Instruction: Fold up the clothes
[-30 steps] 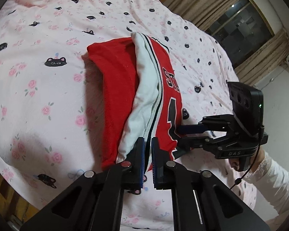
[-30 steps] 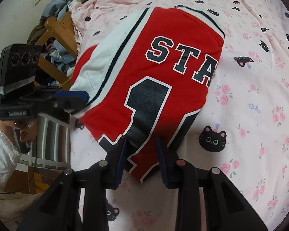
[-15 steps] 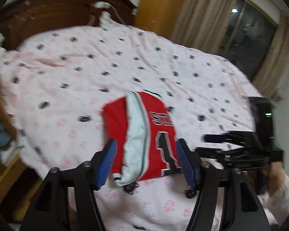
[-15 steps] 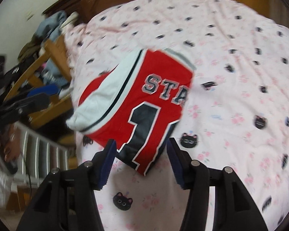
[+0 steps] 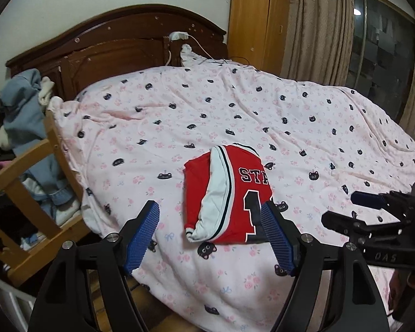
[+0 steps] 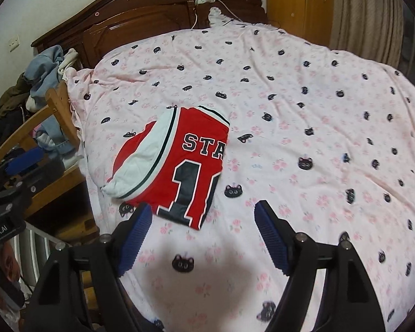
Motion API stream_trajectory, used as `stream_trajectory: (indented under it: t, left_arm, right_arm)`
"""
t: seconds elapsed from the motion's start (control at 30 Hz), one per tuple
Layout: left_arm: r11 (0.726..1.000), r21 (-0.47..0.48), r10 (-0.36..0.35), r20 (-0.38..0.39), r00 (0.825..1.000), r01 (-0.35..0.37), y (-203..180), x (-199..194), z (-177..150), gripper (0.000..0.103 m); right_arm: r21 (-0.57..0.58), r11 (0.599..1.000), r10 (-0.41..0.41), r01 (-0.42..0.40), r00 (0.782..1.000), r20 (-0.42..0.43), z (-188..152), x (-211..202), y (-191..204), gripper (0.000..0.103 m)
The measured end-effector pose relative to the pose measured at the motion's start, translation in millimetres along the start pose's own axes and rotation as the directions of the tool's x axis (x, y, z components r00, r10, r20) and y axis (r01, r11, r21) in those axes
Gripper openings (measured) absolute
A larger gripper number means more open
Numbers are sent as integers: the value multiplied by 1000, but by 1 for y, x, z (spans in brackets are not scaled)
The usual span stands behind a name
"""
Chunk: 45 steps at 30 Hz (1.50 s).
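Note:
A red, white and black jersey lies folded into a small packet on the pink cat-print bedspread, near the bed's front left edge; it also shows in the right wrist view. My left gripper is open and empty, raised above the bed's edge, short of the jersey. My right gripper is open and empty, held just in front of the jersey. The right gripper also shows at the right of the left wrist view.
A dark wooden headboard stands at the back. A wooden rail with a pile of blue and white clothes stands left of the bed. A wardrobe and curtains stand at the back right.
Both grippers have let go of the jersey, opened wide and pulled back and up from it. The jersey stays folded on the bed.

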<state>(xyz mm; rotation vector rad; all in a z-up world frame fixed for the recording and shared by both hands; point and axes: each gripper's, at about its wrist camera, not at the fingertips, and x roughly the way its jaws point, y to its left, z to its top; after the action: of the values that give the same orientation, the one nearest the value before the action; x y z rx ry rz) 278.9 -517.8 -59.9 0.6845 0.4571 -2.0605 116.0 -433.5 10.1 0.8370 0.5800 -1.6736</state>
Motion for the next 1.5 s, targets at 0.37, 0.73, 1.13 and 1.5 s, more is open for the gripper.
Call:
stream_trajectory:
  t: [0.37, 0.73, 1.13, 1.5]
  left_arm:
    - [998, 41, 48, 17, 999, -49, -16, -38, -10, 102]
    - [994, 82, 76, -20, 997, -74, -21, -42, -16, 102]
    - [998, 41, 57, -31, 998, -56, -24, -60, -16, 102]
    - [997, 47, 61, -19, 998, -60, -24, -68, -13, 102]
  right_arm:
    - [0, 1000, -13, 13, 1000, 0, -31, -34, 19, 79]
    - [6, 999, 31, -32, 999, 21, -32, -52, 25, 79]
    - [5, 999, 33, -33, 998, 45, -36, -81, 22, 79]
    - [-26, 1000, 8, -7, 998, 65, -39, -99, 31, 79]
